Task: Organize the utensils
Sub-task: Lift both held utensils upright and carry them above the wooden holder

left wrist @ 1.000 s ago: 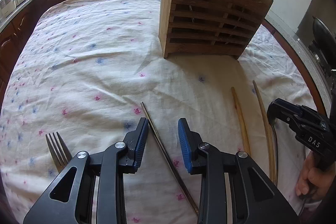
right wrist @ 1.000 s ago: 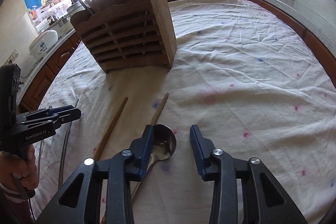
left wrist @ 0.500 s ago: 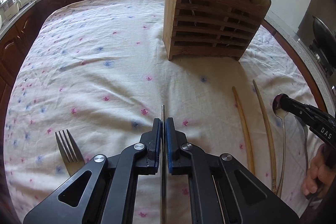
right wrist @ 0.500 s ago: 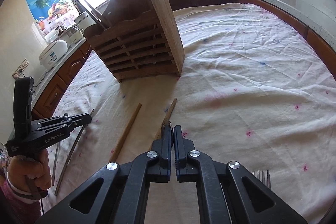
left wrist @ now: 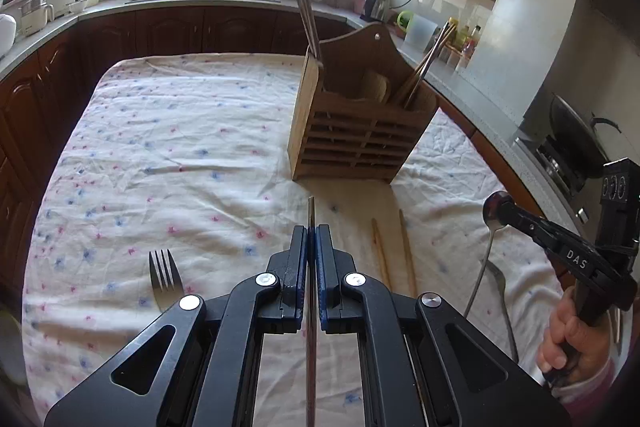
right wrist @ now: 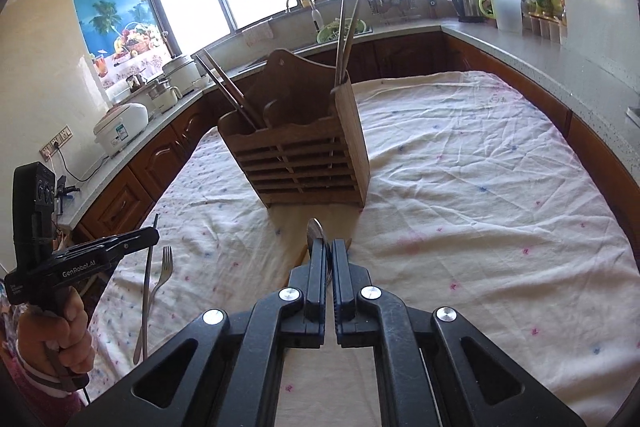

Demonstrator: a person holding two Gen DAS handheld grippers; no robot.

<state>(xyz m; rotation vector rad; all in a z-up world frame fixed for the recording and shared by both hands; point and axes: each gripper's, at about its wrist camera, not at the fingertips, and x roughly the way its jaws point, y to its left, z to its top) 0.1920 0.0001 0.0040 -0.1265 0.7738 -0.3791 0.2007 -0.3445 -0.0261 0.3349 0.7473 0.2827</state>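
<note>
Both grippers have just clamped and lifted: left gripper [left wrist: 311, 247] pinches a thin metal chopstick [left wrist: 311, 215], right gripper [right wrist: 327, 259] a steel spoon [right wrist: 316, 230]. Slatted wooden holder [left wrist: 352, 143] stands ahead, so insertion likely comes next.

The surface [left wrist: 192, 115] is covered by a creased white cloth [left wrist: 168, 163] dotted with small pink and blue flowers. A slatted wooden utensil holder [left wrist: 356, 143] stands upright on it toward the far side. Nearer, 2 wooden chopsticks [left wrist: 394, 259] lie side by side on the cloth, pointing roughly toward the holder. A metal fork [left wrist: 163, 277] lies flat well apart from them, tines toward the holder. A second fork [left wrist: 505, 291] lies at the cloth's other edge, beyond the chopsticks.
</note>
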